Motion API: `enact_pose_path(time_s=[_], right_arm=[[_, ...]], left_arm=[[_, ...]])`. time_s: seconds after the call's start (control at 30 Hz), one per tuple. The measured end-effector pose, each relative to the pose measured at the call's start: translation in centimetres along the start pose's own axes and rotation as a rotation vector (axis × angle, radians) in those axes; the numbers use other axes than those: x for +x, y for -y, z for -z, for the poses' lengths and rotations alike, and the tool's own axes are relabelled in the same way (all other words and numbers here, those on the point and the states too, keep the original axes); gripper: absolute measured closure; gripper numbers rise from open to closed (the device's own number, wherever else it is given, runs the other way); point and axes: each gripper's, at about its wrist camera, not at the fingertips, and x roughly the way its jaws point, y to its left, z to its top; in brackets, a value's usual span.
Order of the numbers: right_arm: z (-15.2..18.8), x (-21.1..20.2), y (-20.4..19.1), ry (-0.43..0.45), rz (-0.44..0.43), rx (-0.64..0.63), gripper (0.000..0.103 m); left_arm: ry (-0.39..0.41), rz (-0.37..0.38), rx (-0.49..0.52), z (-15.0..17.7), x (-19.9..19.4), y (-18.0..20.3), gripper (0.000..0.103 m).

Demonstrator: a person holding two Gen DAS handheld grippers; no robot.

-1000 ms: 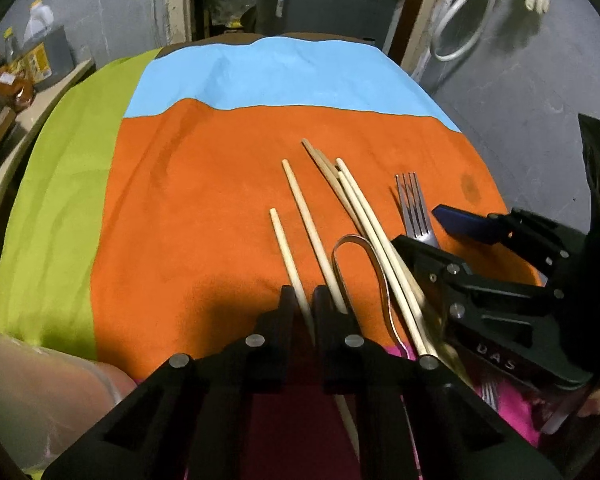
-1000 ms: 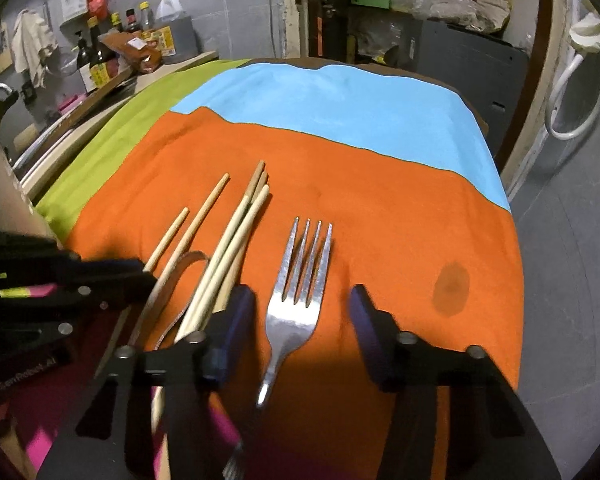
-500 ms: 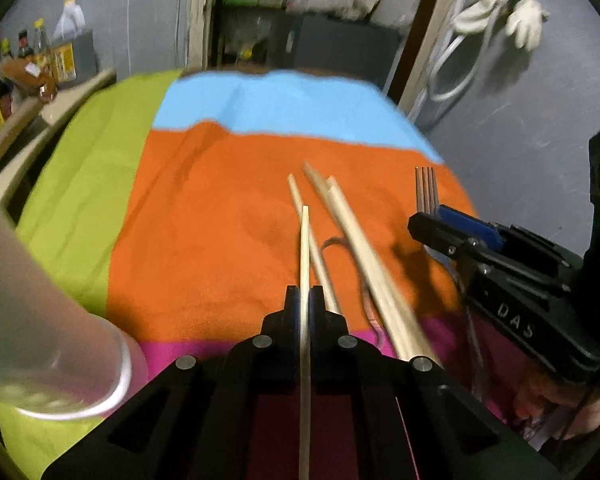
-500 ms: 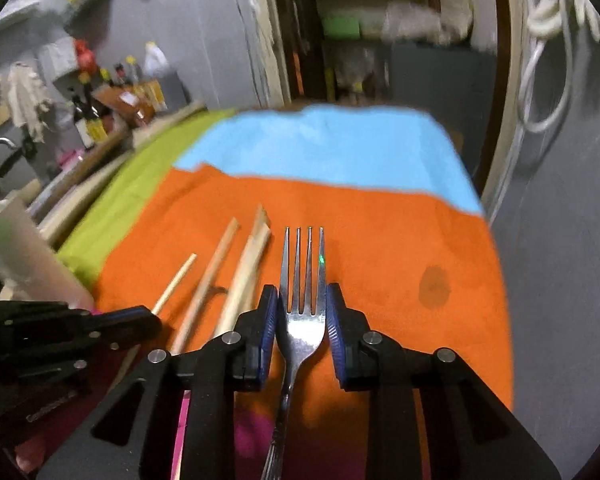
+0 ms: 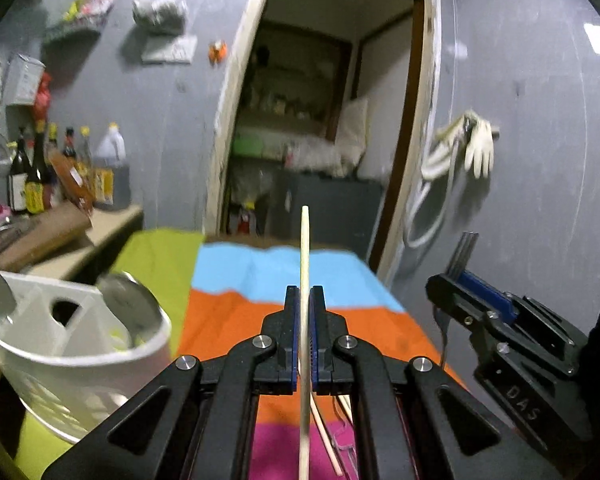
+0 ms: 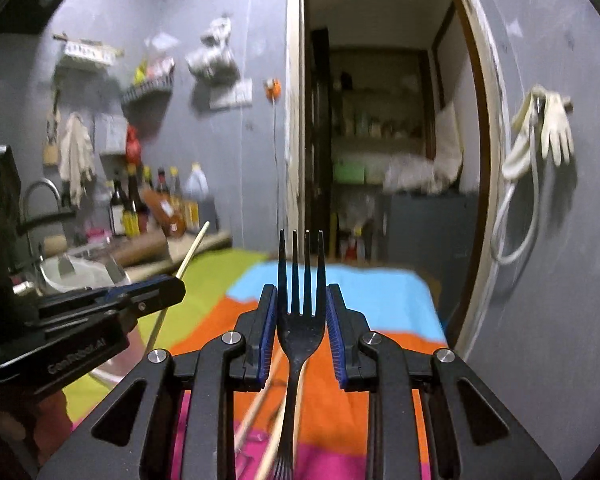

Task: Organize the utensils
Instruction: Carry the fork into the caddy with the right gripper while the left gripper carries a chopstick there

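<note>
- The left gripper (image 5: 305,300) held its fingers pinched on a chopstick (image 5: 304,240), lifted above the desk (image 5: 236,320).
- The right gripper (image 6: 301,312) clamped a fork (image 6: 301,320), tines pointing far.
- A white utensil holder (image 5: 80,344) stood at near left.

Both hand-held grippers have lifted chopstick (image 5: 304,264) and fork (image 6: 300,300) off the cloth.

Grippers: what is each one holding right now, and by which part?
The left gripper pinches a chopstick partway along its shaft. The right gripper clamps a fork across its head, just below the tines.
</note>
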Motion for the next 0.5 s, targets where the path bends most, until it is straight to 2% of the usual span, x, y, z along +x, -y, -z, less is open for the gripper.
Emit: enact_pose_path(time_s=[0.27, 0.5], right_arm=[[-4.5, -0.4, -2.1, 0.106, -0.078, 0.006, 0.081], [-8.5, 0.0, -5.9, 0.189, -0.21, 0.008, 0.081]], left_arm=[[0.121, -0.025, -0.056, -4.2, -3.4, -3.5, 0.101], [0.218, -0.108, -0.058, -8.2, -6.9, -8.6, 0.101]])
